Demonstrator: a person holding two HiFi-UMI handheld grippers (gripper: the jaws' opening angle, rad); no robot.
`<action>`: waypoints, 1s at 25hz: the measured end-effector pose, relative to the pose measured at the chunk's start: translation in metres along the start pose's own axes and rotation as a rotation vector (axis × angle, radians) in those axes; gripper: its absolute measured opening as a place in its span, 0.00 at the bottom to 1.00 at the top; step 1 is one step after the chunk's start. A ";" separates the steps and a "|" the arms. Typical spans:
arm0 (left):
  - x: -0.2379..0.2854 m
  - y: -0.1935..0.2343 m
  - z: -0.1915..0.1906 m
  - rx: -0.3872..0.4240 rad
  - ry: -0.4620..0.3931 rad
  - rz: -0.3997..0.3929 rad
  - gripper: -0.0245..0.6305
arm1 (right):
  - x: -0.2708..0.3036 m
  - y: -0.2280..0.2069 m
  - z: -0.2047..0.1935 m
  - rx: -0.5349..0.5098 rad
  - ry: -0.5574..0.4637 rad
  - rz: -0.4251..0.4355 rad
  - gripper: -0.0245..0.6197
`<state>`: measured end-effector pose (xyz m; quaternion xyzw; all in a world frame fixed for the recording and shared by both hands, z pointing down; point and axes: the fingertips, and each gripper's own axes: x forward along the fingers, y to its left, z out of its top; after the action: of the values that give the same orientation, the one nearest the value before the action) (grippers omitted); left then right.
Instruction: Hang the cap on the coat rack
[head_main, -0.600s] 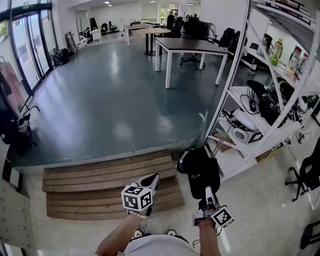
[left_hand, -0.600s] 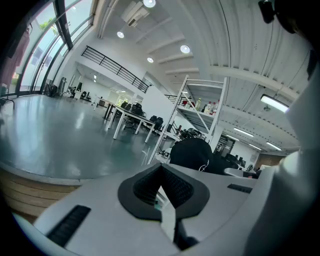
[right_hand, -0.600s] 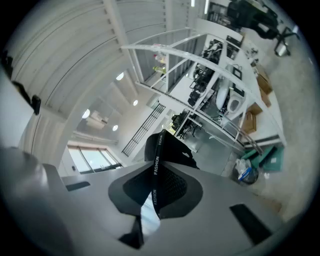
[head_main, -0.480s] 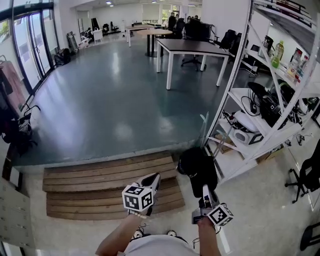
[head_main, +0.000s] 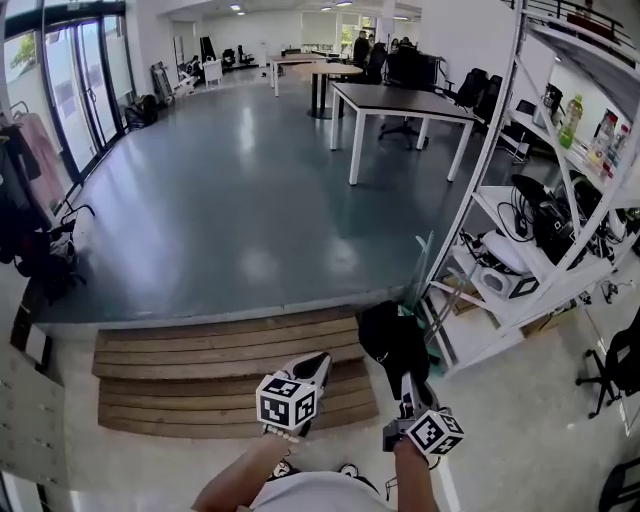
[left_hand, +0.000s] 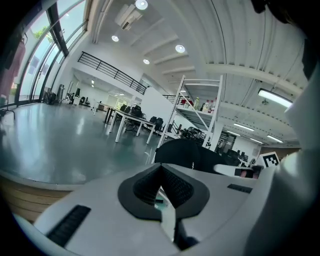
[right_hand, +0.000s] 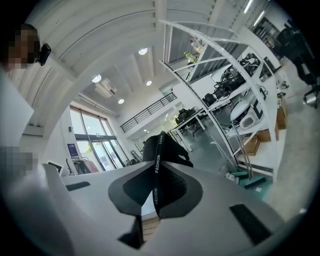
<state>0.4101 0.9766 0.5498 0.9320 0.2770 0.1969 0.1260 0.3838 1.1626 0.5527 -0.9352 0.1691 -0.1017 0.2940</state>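
1. The black fabric cap (head_main: 393, 340) hangs in the air in front of the person, seen against the right end of the brown wooden plank steps (head_main: 200, 375) and near the white metal shelving unit (head_main: 500, 190).
2. The right gripper (head_main: 405, 385) has its jaws pinched on the cap's black printed strap (right_hand: 155, 172).
3. The left gripper (head_main: 314, 363), just beside it, has its jaws closed together and holds nothing.
4. Hung pink and dark garments (head_main: 22, 190) are well apart, at far left.

One cap (head_main: 392, 340) — two grippers (head_main: 316, 362) (head_main: 406, 385)
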 end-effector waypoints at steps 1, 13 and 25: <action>-0.002 0.001 -0.001 -0.002 0.001 0.001 0.04 | 0.000 0.002 -0.001 0.001 -0.001 0.002 0.07; -0.016 0.013 -0.007 -0.042 -0.010 0.008 0.04 | 0.001 0.014 -0.010 0.089 -0.009 0.059 0.07; -0.061 0.048 -0.006 -0.099 -0.048 0.090 0.04 | 0.028 0.051 -0.045 0.138 0.084 0.133 0.07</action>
<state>0.3826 0.9035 0.5539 0.9406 0.2215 0.1936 0.1694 0.3835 1.0897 0.5614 -0.8943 0.2354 -0.1328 0.3566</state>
